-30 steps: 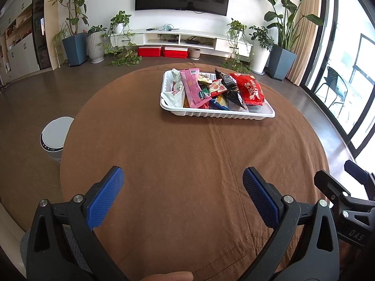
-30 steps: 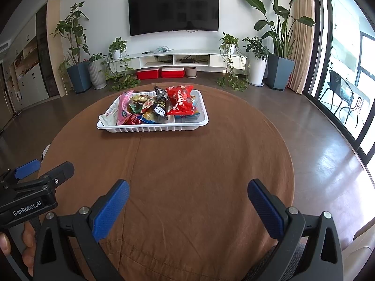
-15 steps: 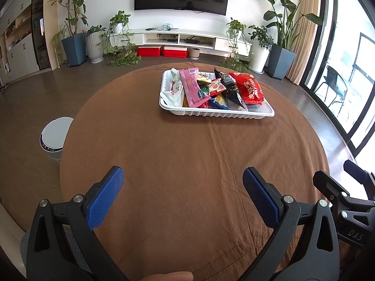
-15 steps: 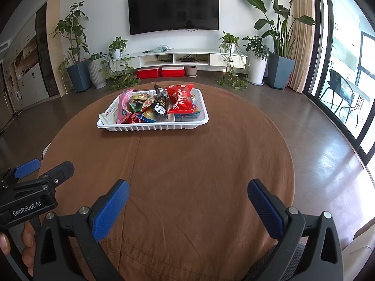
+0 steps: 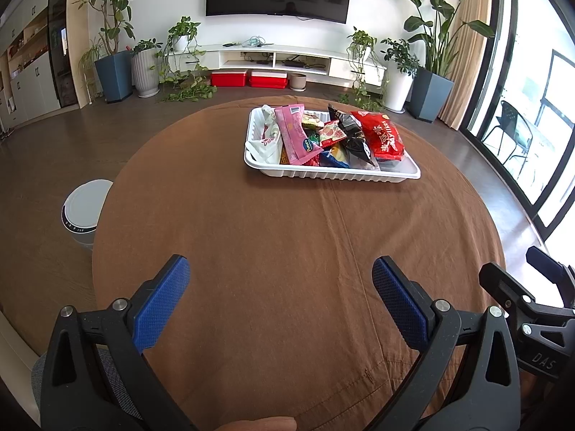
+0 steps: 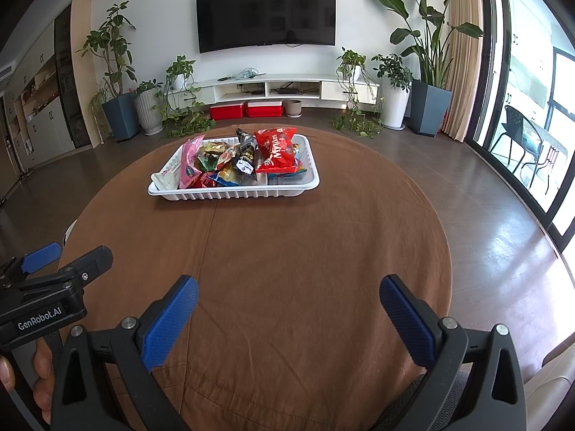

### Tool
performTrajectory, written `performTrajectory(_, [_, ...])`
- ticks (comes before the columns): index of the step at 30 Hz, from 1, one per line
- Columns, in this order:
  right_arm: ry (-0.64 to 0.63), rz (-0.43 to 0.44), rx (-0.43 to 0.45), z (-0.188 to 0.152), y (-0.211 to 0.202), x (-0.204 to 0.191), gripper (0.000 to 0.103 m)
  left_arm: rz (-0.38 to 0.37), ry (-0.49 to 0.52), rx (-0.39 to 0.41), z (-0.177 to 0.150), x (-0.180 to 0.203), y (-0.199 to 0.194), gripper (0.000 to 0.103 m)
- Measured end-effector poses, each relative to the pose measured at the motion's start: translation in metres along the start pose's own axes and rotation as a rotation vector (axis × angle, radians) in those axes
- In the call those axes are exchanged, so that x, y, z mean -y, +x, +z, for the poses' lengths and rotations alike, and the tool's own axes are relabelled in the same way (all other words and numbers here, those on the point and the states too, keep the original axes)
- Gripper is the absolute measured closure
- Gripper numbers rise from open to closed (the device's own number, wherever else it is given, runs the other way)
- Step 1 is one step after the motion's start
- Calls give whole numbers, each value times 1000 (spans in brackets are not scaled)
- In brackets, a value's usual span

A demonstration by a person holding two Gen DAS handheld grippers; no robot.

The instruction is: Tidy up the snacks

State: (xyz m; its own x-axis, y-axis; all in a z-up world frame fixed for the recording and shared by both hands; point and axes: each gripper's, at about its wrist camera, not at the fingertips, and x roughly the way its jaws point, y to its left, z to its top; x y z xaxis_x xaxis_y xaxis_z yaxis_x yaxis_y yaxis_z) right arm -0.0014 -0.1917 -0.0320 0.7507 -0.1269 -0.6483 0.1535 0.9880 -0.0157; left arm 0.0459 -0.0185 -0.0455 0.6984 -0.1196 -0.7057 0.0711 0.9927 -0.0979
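A white ribbed tray (image 5: 334, 173) (image 6: 233, 194) sits on the far half of a round table with a brown cloth (image 5: 287, 251) (image 6: 273, 251). Several snack packets are piled in it: a red bag (image 5: 379, 135) (image 6: 276, 149), a pink packet (image 5: 296, 134) (image 6: 188, 161), a black packet (image 5: 354, 136) (image 6: 246, 156) and a white bag (image 5: 267, 140). My left gripper (image 5: 280, 282) hovers open over the near table edge, nothing between its blue pads. My right gripper (image 6: 287, 300) is likewise open and empty, beside the left one (image 6: 54, 269).
A white round bin (image 5: 84, 212) stands on the floor left of the table. Potted plants (image 6: 118, 72), a low TV shelf (image 6: 284, 88) and red boxes (image 6: 248, 109) line the far wall. Glass doors (image 6: 532, 107) are on the right. A thumb (image 5: 258, 423) shows at the bottom edge.
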Motion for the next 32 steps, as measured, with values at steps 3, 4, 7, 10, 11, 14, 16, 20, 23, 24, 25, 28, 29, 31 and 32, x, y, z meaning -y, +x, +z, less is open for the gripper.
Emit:
performTrajectory(3, [0, 0, 0, 0, 0, 0, 0, 0, 0, -1, 0, 0, 0, 0])
performTrajectory(4, [0, 0, 0, 0, 0, 0, 0, 0, 0, -1, 0, 0, 0, 0])
performTrajectory(7, [0, 0, -1, 1, -1, 0, 0, 0, 1, -1, 0, 0, 1, 0])
performTrajectory(10, [-1, 0, -2, 1, -1, 0, 0, 1, 0, -1, 0, 0, 0, 0])
performTrajectory(11, [-1, 0, -2, 1, -1, 0, 0, 0, 1, -1, 0, 0, 0, 0])
performTrajectory(14, [-1, 0, -3, 1, -1, 0, 0, 1, 1, -1, 0, 0, 0, 0])
performTrajectory(16, [-1, 1, -3, 2, -2, 0, 0, 2, 0, -2, 0, 1, 1, 0])
performTrajectory(20, [1, 0, -3, 1, -2, 1, 0, -1, 5, -6, -1, 2, 3, 0])
performTrajectory(23, [-1, 0, -4, 1, -3, 1, 0, 0, 6, -8, -1, 3, 3, 0])
performTrajectory(24, [-1, 0, -4, 2, -2, 1, 0, 4, 4, -9, -1, 2, 4, 0])
performTrajectory(25, [0, 1, -4, 2, -2, 1, 0, 9, 0, -12, -2, 1, 5, 0])
performTrajectory(28, [2, 2, -7, 1, -3, 1, 0, 8, -7, -25, -3, -3, 9, 0])
performTrajectory(29, [2, 3, -7, 1, -4, 1, 0, 14, -9, -22, -3, -4, 9, 0])
performTrajectory(31, [2, 2, -8, 1, -3, 2, 0, 10, -6, -16, -3, -6, 7, 0])
performTrajectory(32, [4, 4, -9, 1, -4, 2, 0, 13, -3, -14, -3, -6, 7, 0])
